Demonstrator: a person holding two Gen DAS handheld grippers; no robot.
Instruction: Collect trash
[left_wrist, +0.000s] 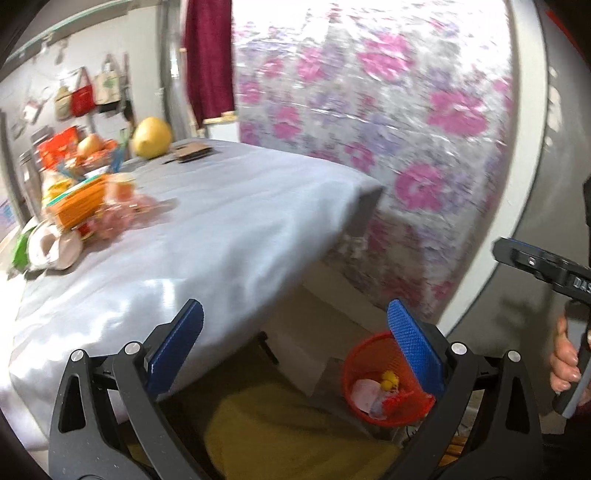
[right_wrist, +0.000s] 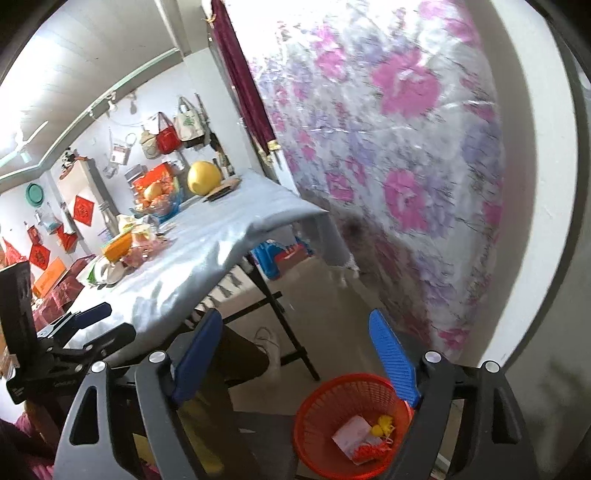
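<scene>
Logging progress, we hold both the left gripper (left_wrist: 295, 343) and right gripper (right_wrist: 299, 354) spread wide and empty above the red basket (right_wrist: 317, 417), which contains several scraps (right_wrist: 351, 434); clutter (left_wrist: 92, 206) remains on the table (left_wrist: 221, 221).

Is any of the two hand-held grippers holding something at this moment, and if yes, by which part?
Nothing is held. The left hand-held gripper and the right hand-held gripper are both open with nothing between the fingers; trash lies in the red basket.
</scene>
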